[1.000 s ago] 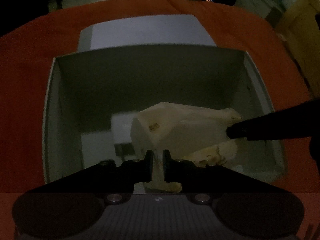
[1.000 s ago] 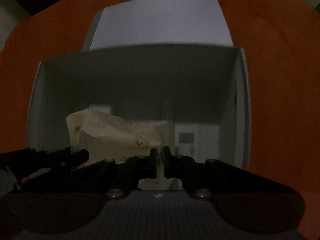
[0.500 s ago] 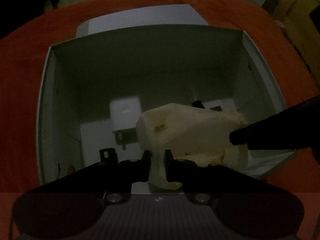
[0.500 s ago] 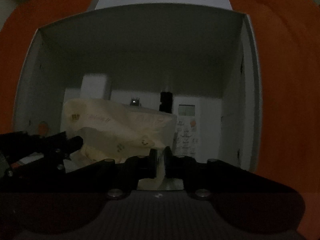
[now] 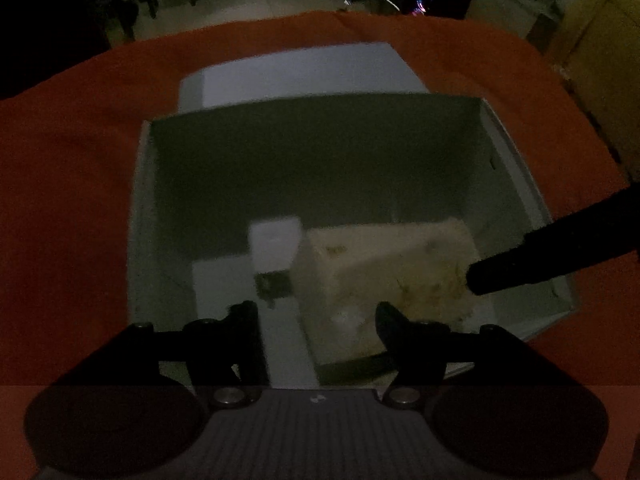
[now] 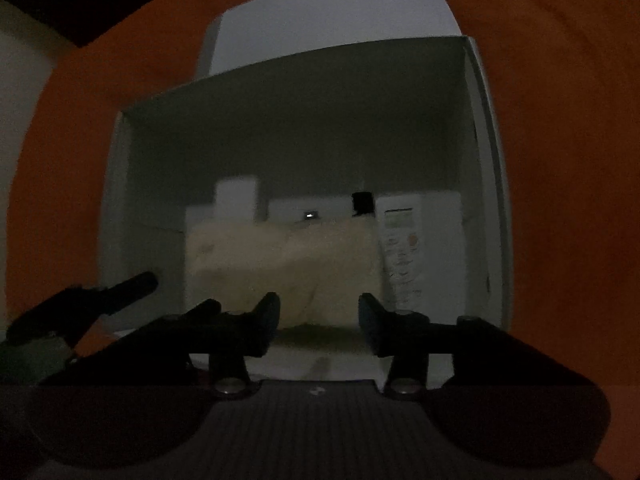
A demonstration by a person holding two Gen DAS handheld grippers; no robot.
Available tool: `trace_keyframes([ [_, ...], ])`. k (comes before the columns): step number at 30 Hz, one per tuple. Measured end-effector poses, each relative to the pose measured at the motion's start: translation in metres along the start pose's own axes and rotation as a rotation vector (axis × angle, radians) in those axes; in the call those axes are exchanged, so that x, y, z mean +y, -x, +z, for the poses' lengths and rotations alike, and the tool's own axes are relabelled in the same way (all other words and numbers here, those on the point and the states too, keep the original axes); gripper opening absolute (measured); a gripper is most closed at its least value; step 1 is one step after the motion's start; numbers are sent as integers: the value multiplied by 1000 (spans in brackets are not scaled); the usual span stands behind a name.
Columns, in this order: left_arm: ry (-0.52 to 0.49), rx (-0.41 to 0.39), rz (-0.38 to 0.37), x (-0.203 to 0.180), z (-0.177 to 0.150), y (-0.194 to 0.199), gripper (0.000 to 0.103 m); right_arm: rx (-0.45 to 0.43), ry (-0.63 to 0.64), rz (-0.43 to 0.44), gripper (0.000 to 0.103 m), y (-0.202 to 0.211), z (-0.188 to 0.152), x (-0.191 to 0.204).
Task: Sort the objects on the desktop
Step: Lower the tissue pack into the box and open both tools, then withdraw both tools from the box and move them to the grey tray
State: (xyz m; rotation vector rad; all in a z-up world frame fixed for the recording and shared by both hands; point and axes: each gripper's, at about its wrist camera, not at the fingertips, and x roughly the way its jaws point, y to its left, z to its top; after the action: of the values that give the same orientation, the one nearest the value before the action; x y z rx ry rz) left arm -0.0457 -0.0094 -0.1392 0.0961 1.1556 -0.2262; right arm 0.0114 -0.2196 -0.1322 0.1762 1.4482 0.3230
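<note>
A cream plastic packet (image 5: pixel 384 276) (image 6: pixel 288 268) lies inside the white open box (image 5: pixel 136 216) (image 6: pixel 486 184) on the orange cloth. My left gripper (image 5: pixel 316 314) hangs over the box's near edge, its jaws opening, with nothing pressed between the pads. My right gripper (image 6: pixel 318 318) also hovers above the packet, jaws opening and off it. A white adapter (image 5: pixel 276 248) (image 6: pixel 236 196) and a white remote control (image 6: pixel 400 256) lie in the box too. The right gripper's finger (image 5: pixel 540 256) shows at the right of the left wrist view.
The box lid (image 5: pixel 304 76) (image 6: pixel 332 24) lies flat behind the box. Orange cloth (image 5: pixel 68 184) (image 6: pixel 560 200) covers the table around it. A small black item (image 6: pixel 362 202) sits at the box's back. Dim furniture stands beyond the table's far edge.
Both grippers were shut on the cream packet; now both have let go and stand apart above it. The packet has dropped to rest in the box, and both grippers have drawn back upward.
</note>
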Motion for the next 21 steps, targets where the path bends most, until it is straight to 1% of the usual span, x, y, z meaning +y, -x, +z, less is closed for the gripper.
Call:
trace_keyframes([
  [3,6,-19,15,11,7,16,62,-15,-21,29,48,11,-3,-5],
  [6,19,-43,27,24,22,26,62,-36,-28,19,48,22,3,-7],
  [7,29,-43,14,29,28,28,62,-43,-25,15,49,26,6,-6],
  [9,49,-35,-17,40,38,31,62,-21,-17,33,52,30,14,-4],
  [11,68,-37,-38,52,46,35,69,7,-6,61,58,34,21,-3],
  [12,72,-43,-48,57,48,38,73,7,5,77,62,37,25,-2],
  [14,77,-50,-67,69,51,42,73,-3,31,106,79,43,32,0],
  [15,80,-51,-75,75,53,43,73,-12,39,122,84,45,36,0],
  [16,93,-48,-78,82,55,42,73,-22,47,136,91,46,39,0],
  [18,118,-43,-83,93,61,38,73,-23,70,130,94,43,45,3],
  [21,128,-34,-79,106,72,24,73,-6,118,80,94,33,53,9],
])
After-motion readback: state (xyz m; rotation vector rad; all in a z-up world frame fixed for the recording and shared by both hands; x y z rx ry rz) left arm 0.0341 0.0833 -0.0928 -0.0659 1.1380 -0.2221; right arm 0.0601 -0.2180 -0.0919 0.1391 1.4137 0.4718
